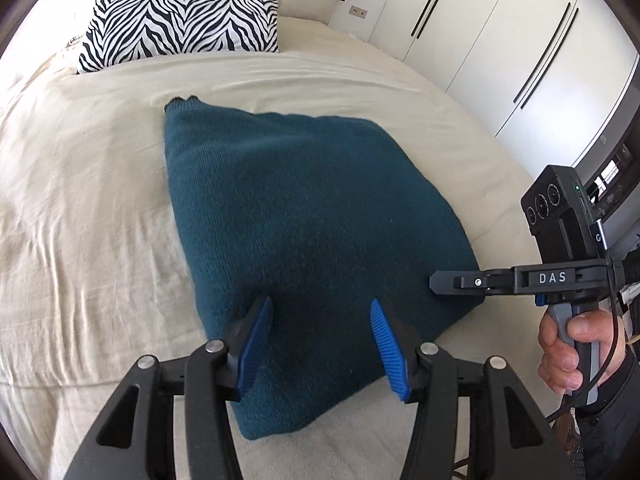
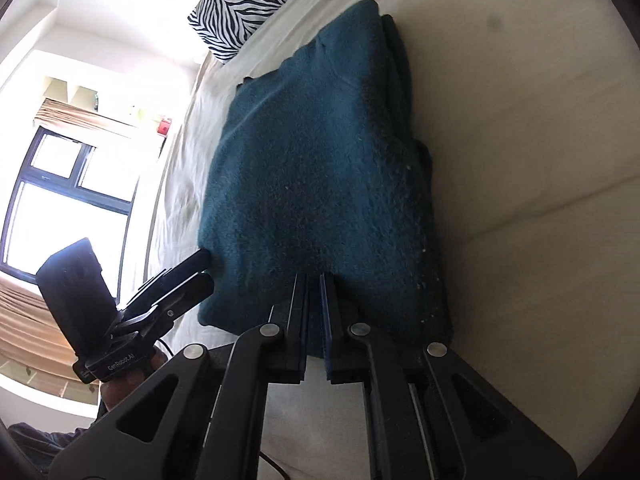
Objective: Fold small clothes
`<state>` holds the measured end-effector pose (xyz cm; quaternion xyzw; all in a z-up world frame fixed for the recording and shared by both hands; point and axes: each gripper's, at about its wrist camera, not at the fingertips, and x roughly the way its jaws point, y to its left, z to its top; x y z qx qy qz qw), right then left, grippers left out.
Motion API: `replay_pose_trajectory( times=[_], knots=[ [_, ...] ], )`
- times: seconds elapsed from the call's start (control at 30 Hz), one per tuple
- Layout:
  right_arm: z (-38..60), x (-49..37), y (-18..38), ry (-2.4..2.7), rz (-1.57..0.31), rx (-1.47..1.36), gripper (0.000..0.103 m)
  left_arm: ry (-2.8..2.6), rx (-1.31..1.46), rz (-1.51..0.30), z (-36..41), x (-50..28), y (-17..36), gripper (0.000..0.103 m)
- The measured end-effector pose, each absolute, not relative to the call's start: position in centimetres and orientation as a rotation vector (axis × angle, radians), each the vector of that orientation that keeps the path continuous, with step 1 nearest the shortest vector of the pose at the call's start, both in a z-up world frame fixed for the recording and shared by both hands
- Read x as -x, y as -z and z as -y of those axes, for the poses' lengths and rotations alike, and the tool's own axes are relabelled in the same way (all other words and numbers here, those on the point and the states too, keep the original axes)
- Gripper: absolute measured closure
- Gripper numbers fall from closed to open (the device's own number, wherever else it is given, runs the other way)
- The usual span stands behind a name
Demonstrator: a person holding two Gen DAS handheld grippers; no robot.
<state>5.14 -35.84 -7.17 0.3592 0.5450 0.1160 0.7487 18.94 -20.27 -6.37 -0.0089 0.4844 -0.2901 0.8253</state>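
Teal sweater [image 1: 304,216] folded on bed [image 1: 80,200], long axis running away from both claws. Left claw [image 1: 320,344] spread wide over near edge. Right claw [image 2: 316,312] clenched on near right hem, nearer for next fold.

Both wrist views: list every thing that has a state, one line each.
Teal sweater: folded into a compact bundle, lying on the bed.
Left gripper: open, pads above the sweater's near edge.
Right gripper: shut on the sweater's edge.
Zebra pillow: lying flat by the headboard.
Wardrobe doors: closed.
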Motion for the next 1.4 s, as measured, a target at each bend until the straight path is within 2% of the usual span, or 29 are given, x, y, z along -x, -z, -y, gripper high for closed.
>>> replay_pose_trajectory(
  times=[0.07, 0.43, 0.53, 0.63, 0.67, 0.7, 0.73, 0.77, 0.83, 0.9, 1.03, 1.2, 1.23, 1.3, 1.33, 1.4],
  knots=[
    [37.1, -4.5, 7.9, -0.245, -1.164, -0.839, 0.103, 0.618, 0.036, -1.047, 20.3, -19.0, 7.2, 0.049],
    [41.0, -1.8, 6.3, -0.138, -1.121, -0.838, 0.103, 0.626, 0.033, -1.074, 20.7, -18.9, 7.5, 0.048],
    [42.2, -1.9, 4.4, -0.084, -1.085, -0.824, 0.099, 0.629, 0.036, -1.075, 20.5, -18.9, 7.3, 0.048],
    [43.0, -2.2, 2.4, -0.022, -1.057, -0.769, 0.083, 0.629, 0.044, -1.073, 20.1, -18.6, 6.7, 0.047],
    [43.2, -2.4, 1.9, -0.021, -1.043, -0.768, 0.069, 0.630, 0.050, -1.072, 19.9, -18.5, 6.4, 0.046],
    [43.3, -2.7, 1.6, -0.019, -1.031, -0.766, 0.047, 0.631, 0.056, -1.068, 19.6, -18.5, 6.0, 0.045],
    [43.4, -2.9, 1.2, -0.011, -1.017, -0.760, 0.038, 0.630, 0.062, -1.062, 19.2, -18.3, 5.5, 0.043],
    [43.4, -3.2, 1.0, -0.012, -1.005, -0.754, 0.034, 0.621, 0.070, -1.048, 18.7, -18.2, 5.0, 0.042],
    [43.1, -4.2, 1.2, -0.051, -1.014, -0.763, 0.034, 0.598, 0.099, -1.014, 17.2, -18.1, 4.0, 0.029],
    [43.4, -5.5, 1.9, -0.065, -1.034, -0.801, 0.034, 0.574, 0.157, -0.993, 15.3, -19.1, 3.6, 0.023],
    [43.5, -7.6, 4.2, -0.082, -1.054, -0.878, 0.034, 0.541, 0.301, -1.053, 12.5, -23.0, 5.1, 0.023],
    [42.7, -10.5, 6.3, -0.127, -1.098, -0.888, 0.037, 0.558, 0.463, -1.235, 12.4, -28.3, 9.3, 0.024],
    [42.3, -11.1, 6.4, -0.140, -1.108, -0.870, 0.040, 0.562, 0.474, -1.241, 12.7, -28.8, 9.5, 0.024],
    [41.3, -12.6, 7.1, -0.162, -1.156, -0.842, 0.059, 0.571, 0.459, -1.242, 13.8, -29.1, 9.3, 0.024],
    [40.9, -13.3, 7.5, -0.153, -1.181, -0.813, 0.062, 0.575, 0.441, -1.247, 14.4, -29.4, 9.2, 0.025],
    [40.2, -14.2, 7.7, -0.140, -1.202, -0.766, 0.070, 0.580, 0.424, -1.269, 15.5, -29.4, 9.4, 0.036]
  ],
)
